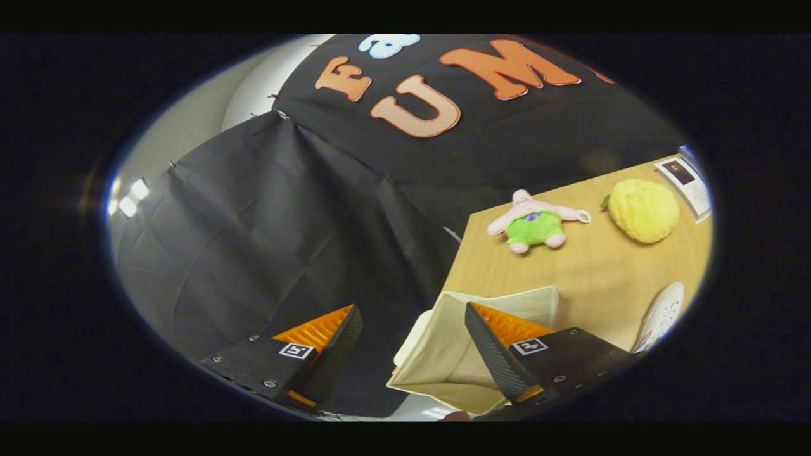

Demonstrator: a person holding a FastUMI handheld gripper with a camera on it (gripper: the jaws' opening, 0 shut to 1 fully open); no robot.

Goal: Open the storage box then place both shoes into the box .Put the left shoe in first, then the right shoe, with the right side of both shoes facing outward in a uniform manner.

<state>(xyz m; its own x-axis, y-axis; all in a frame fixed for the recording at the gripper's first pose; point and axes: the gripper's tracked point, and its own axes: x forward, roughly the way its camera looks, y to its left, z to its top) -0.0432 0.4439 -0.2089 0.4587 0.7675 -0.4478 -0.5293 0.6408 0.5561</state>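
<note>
Tool (412,345) spread with nothing between its fingers, open beige fabric storage box (456,354) on wooden desk (589,272), apparently a white shoe (662,316) beside it, plush toy (532,223) beyond

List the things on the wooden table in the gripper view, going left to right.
Beige storage box, open, just ahead of the open gripper → plush toy → yellow ball → white shoe.

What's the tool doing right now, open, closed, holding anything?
Tool: open, fingers spread wide, gripping nothing; one finger sits in front of the open cream storage box on the wooden table.
</note>
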